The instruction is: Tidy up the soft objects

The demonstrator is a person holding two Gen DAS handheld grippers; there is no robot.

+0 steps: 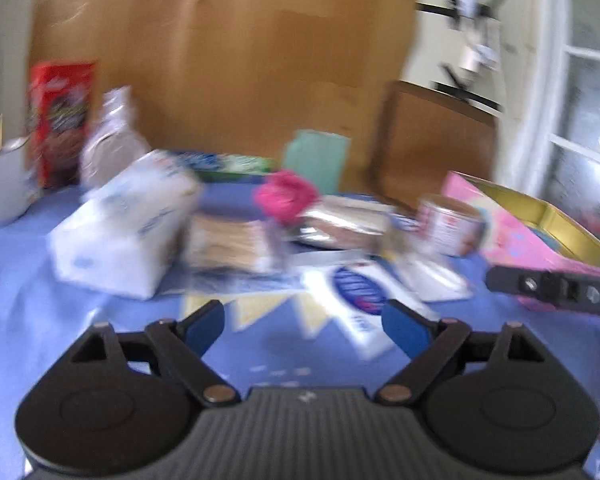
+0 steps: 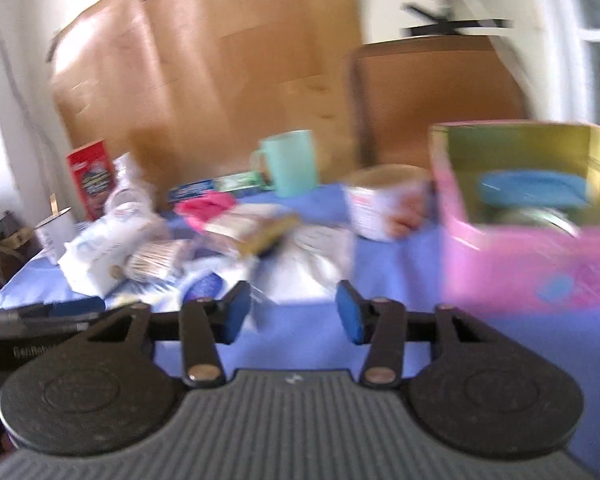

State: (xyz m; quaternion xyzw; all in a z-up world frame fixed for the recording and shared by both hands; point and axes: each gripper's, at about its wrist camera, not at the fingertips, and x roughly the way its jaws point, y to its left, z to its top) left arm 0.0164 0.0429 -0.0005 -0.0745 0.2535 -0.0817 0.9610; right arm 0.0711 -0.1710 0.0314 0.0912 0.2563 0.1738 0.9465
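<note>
Both views blurred. Left gripper (image 1: 303, 322) jaws wide, empty, low centre over blue tablecloth (image 1: 28, 304). Right gripper (image 2: 294, 312) jaws moderately apart, empty. Soft things in mid-frame pile: white tissue pack (image 1: 128, 228), pink cloth (image 1: 286, 196), near a tin can (image 1: 450, 224). Pink box (image 2: 540, 256) at right, open.
</note>
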